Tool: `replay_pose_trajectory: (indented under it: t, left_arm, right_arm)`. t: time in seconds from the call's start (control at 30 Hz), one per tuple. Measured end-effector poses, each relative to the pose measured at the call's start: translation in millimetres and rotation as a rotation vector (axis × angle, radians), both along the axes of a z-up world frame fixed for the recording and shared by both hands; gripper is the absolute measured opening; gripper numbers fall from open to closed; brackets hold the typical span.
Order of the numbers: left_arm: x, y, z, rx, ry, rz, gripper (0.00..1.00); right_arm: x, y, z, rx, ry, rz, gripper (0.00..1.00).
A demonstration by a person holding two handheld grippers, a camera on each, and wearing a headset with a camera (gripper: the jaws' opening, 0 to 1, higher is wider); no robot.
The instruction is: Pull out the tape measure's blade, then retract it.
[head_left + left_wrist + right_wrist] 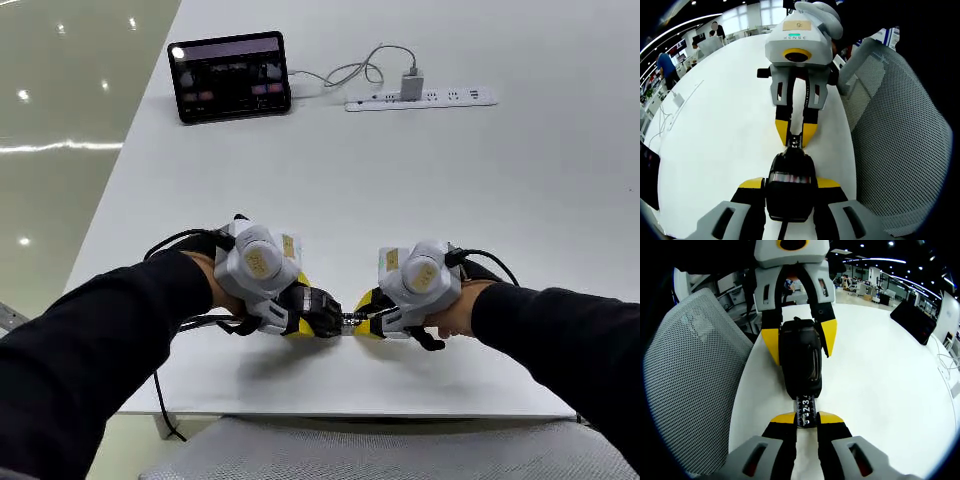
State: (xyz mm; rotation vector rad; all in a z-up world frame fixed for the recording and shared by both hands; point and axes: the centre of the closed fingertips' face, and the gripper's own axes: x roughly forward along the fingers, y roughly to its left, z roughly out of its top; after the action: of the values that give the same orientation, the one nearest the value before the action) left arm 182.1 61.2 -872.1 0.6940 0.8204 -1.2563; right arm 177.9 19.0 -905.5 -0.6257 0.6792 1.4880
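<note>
A black tape measure [318,308] hovers just above the white table [400,180] near its front edge. My left gripper [300,318] is shut on its case, which sits between the yellow-tipped jaws in the left gripper view [790,185]. A short length of blade [805,415] with printed numbers sticks out of the case [800,360]. My right gripper [806,418] is shut on the blade's end. In the head view the right gripper [366,318] faces the left one, only a few centimetres apart, with the blade [349,320] between them.
A dark tablet [230,76] stands at the table's far left. A white power strip [420,99] with a charger and cable lies at the back. A grey mesh chair [400,450] is just below the table's front edge. People stand far off [662,65].
</note>
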Motion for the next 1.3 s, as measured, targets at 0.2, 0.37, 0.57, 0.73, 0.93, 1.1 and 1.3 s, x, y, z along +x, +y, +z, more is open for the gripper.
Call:
replay_pose_trajectory:
  t: [0.2,0.37,0.57,0.73,0.93,1.1,1.3]
  left_arm:
    - [0.0,0.0,0.0,0.003,0.001,0.0,0.33]
    - [0.1,-0.1,0.1,0.004,0.001,0.0,0.33]
    - [0.3,0.0,0.1,0.002,-0.001,0.001,0.33]
    - [0.4,-0.2,0.0,0.006,-0.004,0.0,0.33]
    - [0.3,0.1,-0.2,0.007,-0.004,0.0,0.33]
    - [-0.1,-0.2,-0.3,0.005,-0.011,-0.005,0.32]
    - [0.3,-0.3,-0.3,0.006,-0.005,0.002,0.33]
  right_arm:
    - [0.8,-3.1,-0.3,0.002,0.003,-0.004,0.1]
    - [1.5,-4.1,-0.5,0.001,0.004,-0.006,0.1]
    - [1.0,-4.3,-0.4,0.001,0.007,-0.007,0.11]
    - [1.8,-7.3,-0.5,-0.002,0.014,-0.015,0.1]
    - [1.7,-9.3,-0.1,0.003,0.017,-0.02,0.1]
    - [1.3,-11.0,0.0,-0.003,0.016,-0.018,0.1]
    - [1.7,-13.8,-0.4,-0.007,0.012,-0.021,0.1]
